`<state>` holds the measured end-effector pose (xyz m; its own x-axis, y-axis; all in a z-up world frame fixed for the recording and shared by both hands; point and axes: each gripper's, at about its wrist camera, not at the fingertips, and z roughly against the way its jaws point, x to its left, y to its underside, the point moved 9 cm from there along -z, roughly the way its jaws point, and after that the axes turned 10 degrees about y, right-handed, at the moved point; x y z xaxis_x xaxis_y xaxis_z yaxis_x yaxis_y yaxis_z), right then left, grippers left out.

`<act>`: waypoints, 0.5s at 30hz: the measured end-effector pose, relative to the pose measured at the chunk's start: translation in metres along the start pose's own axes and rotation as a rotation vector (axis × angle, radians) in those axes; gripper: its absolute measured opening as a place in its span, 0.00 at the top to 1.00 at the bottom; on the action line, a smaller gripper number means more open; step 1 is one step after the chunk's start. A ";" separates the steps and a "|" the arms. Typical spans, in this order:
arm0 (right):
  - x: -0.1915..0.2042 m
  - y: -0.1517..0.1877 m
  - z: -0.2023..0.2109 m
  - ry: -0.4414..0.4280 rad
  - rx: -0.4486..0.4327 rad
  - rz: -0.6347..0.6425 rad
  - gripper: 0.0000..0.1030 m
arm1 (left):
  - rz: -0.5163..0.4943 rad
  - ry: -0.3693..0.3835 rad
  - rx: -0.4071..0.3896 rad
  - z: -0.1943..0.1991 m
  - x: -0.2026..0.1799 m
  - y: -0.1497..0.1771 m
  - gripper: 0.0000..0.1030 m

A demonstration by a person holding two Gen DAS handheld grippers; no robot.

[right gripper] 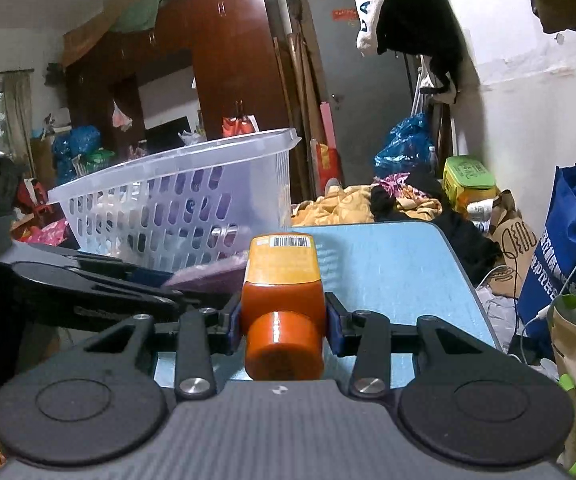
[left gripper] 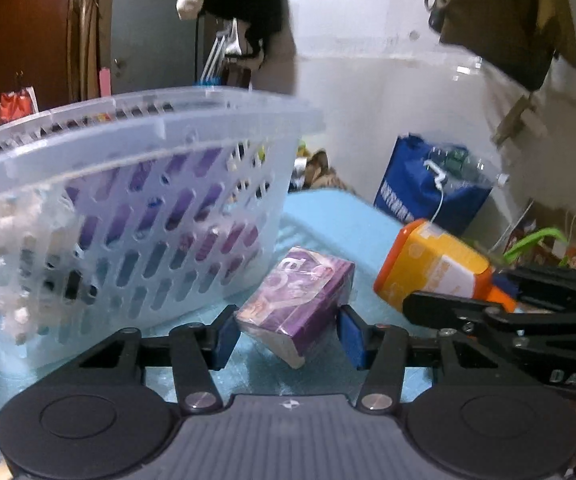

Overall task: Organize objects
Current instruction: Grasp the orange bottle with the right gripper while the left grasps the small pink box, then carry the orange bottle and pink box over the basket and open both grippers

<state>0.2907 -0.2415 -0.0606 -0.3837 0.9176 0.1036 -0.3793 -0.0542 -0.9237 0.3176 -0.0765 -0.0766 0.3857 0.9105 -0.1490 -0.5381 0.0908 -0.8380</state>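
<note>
Orange plastic bottle with a yellow label (right gripper: 282, 280) sits clamped between the blue pads of my right gripper (right gripper: 284, 320), gripped at its shoulder with the round cap toward my wrist; in the left view it appears lifted and tilted above the pale blue tabletop (right gripper: 399, 264). My left gripper (left gripper: 286, 330) has its jaws apart on either side of a purple cardboard box (left gripper: 301, 298). The box lies on the tabletop beside the white perforated plastic basket (left gripper: 136, 184); one pad looks close to or touching the box's near corner, the other stands a little off its side, so nothing is gripped there yet.

I judge both items are bound for the basket, which already shows purple shapes and something white through its slots.

Risks as I see them: the box lies skewed between my left pads, so closing now could catch only a corner and spin or squeeze it out. My two grippers are close together, and lifting both toward the basket rim at once could knock them together. The bottle, held near one end, may pivot downward if my grip slackens.
</note>
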 end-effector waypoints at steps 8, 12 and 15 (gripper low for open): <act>0.006 -0.004 0.009 -0.023 -0.050 0.004 0.57 | 0.008 -0.006 -0.087 0.037 -0.002 -0.001 0.45; 0.016 -0.012 0.024 -0.054 -0.086 0.008 0.57 | 0.014 -0.016 -0.161 0.069 -0.001 -0.006 0.45; 0.027 -0.024 0.041 -0.089 -0.124 0.020 0.57 | 0.006 -0.036 -0.218 0.098 -0.002 -0.011 0.45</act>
<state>0.2548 -0.2310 -0.0210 -0.4652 0.8781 0.1122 -0.2661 -0.0178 -0.9638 0.2491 -0.0393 -0.0155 0.3542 0.9248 -0.1391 -0.3638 -0.0008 -0.9315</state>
